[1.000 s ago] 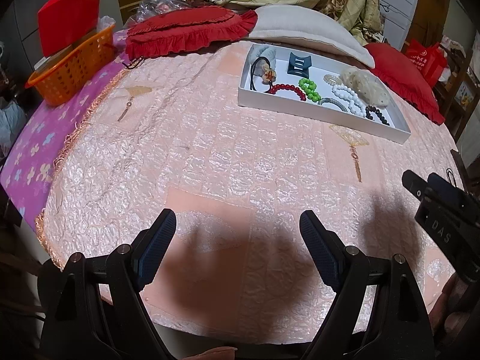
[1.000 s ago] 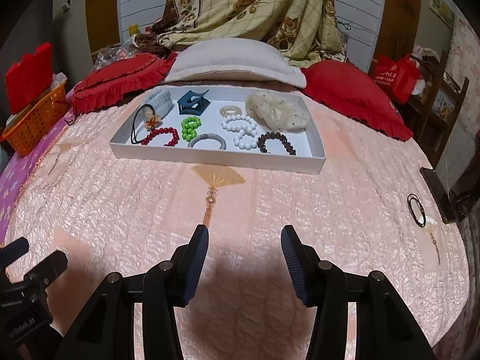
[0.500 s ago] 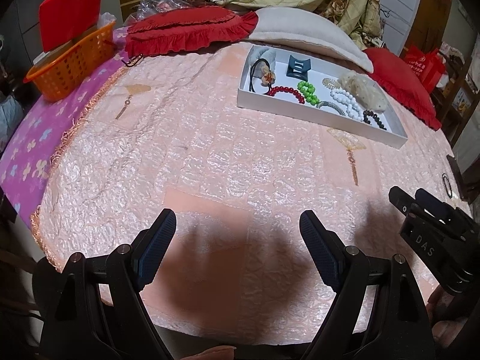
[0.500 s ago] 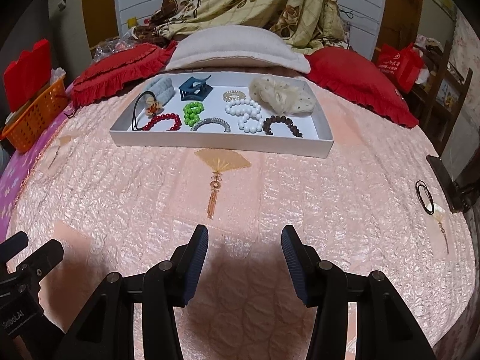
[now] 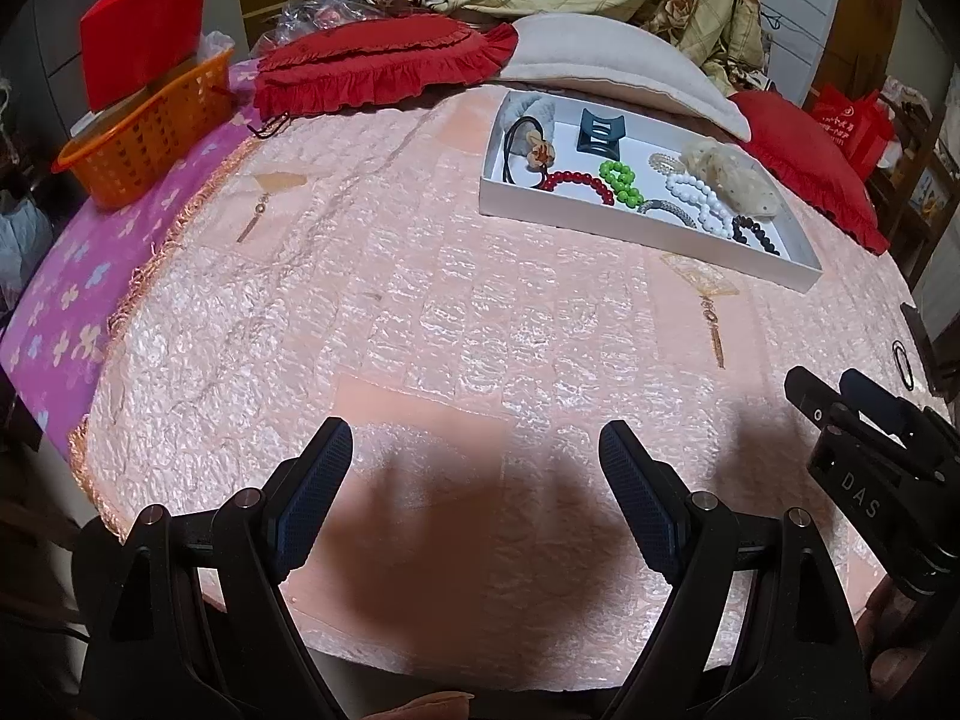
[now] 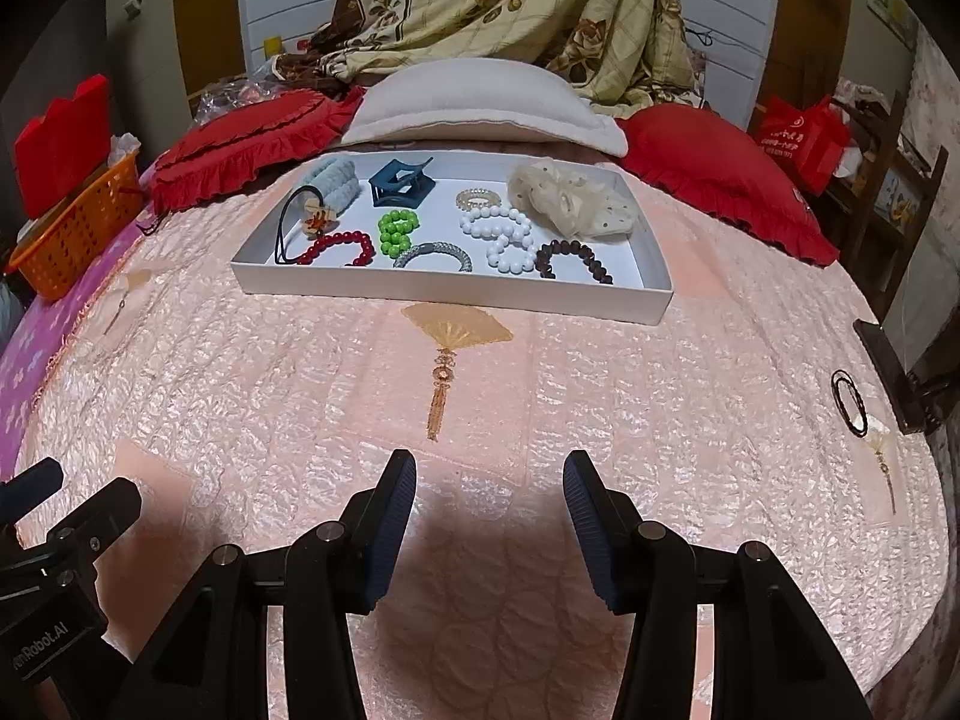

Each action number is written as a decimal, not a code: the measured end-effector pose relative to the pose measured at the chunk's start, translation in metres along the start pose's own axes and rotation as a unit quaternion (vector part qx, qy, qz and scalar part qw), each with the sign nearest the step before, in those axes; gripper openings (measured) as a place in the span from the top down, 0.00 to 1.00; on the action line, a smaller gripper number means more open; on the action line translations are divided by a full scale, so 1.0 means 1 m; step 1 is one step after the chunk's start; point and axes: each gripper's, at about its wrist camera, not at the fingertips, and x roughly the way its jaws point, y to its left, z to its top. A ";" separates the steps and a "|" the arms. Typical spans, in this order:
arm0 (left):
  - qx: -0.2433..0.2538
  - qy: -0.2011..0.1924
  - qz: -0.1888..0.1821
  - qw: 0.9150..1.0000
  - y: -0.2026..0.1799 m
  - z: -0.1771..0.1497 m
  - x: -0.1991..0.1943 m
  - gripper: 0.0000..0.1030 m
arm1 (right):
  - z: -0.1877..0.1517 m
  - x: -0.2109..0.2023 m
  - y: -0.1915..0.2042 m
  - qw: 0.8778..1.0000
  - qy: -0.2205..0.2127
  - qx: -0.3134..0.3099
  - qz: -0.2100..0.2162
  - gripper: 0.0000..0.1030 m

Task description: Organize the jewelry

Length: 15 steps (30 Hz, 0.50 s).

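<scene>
- The left gripper (image 5: 475,498) hangs over the near edge of the bed, tilted downward, with its fingers (image 5: 315,495) spread wide and nothing between them.
- Both its dark ribbed pads face each other across a broad gap.
- The right gripper (image 6: 489,525) sits beside it on the right, also angled down toward the near part of the bed, and its fingers (image 6: 390,531) stand moderately apart, gripping nothing.
- Each gripper shows at the edge of the other's view: the right one (image 5: 864,450) at the left camera's right side, the left one (image 6: 54,540) at the right camera's lower left.
- The two grippers are near each other, not touching.
</scene>
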 end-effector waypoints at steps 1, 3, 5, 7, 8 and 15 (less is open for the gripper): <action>-0.001 0.002 -0.002 1.000 0.001 0.000 0.001 0.18 | 0.000 0.000 0.000 1.000 0.001 0.000 0.000 0.52; -0.004 0.005 -0.005 1.000 0.002 0.000 0.001 0.18 | 0.000 0.000 0.000 1.000 0.002 0.000 -0.001 0.52; -0.008 0.007 -0.008 1.000 0.004 0.000 0.002 0.18 | 0.000 0.000 0.001 1.000 0.002 -0.001 -0.002 0.52; -0.010 0.007 -0.009 1.000 0.005 0.000 0.002 0.18 | 0.001 0.000 0.002 1.000 0.002 -0.003 -0.002 0.52; -0.011 0.007 -0.010 1.000 0.006 0.000 0.002 0.18 | 0.001 0.000 0.003 1.000 0.002 -0.003 -0.002 0.52; -0.012 0.004 -0.013 1.000 0.007 -0.001 -0.001 0.18 | 0.000 -0.004 0.008 1.000 0.000 -0.009 -0.001 0.52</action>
